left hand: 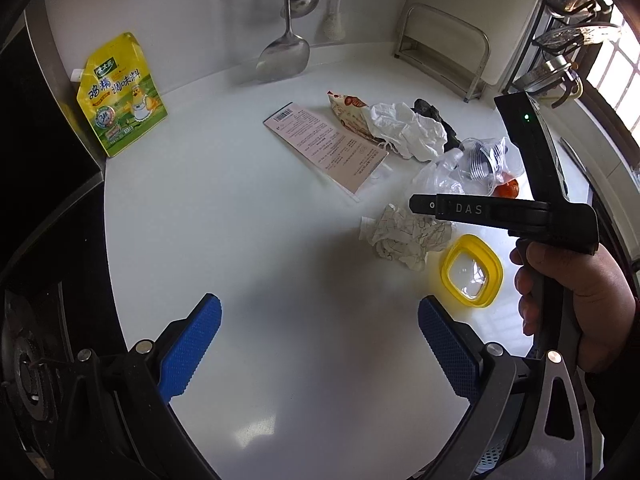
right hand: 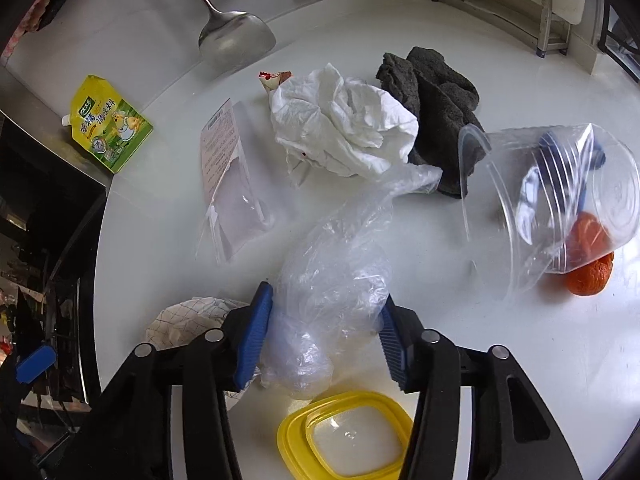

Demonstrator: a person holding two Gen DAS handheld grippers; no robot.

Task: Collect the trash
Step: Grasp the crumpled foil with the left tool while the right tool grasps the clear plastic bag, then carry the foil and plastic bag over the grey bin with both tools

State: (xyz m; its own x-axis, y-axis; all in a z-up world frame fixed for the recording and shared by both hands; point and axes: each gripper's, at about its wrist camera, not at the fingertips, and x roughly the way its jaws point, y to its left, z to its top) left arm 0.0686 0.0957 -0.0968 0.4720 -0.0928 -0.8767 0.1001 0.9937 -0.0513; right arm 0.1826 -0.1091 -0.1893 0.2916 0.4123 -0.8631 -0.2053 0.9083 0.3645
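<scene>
Trash lies on a white counter (left hand: 240, 220). My right gripper (right hand: 326, 300) has its blue pads pressed on both sides of a crumpled clear plastic bag (right hand: 332, 256). Beyond it are a white tissue wad (right hand: 340, 124), a flat labelled packet (right hand: 228, 176), a tipped clear cup (right hand: 560, 200) over orange peel (right hand: 588, 276), and a snack wrapper (right hand: 274, 78). A check-patterned paper ball (left hand: 404, 236) sits left of the bag. My left gripper (left hand: 320, 304) hangs open over bare counter, nothing between its pads. In the left wrist view a hand (left hand: 580, 288) holds the right gripper's body (left hand: 500, 212).
A yellow-rimmed lid (right hand: 348, 436) lies just under the right gripper. A dark cloth (right hand: 440, 92) sits behind the tissue. A yellow seasoning pouch (left hand: 120, 96) leans at the back left, by the stove (left hand: 32, 352). A steel spatula (left hand: 284, 56) and a metal rack (left hand: 444, 52) line the back wall.
</scene>
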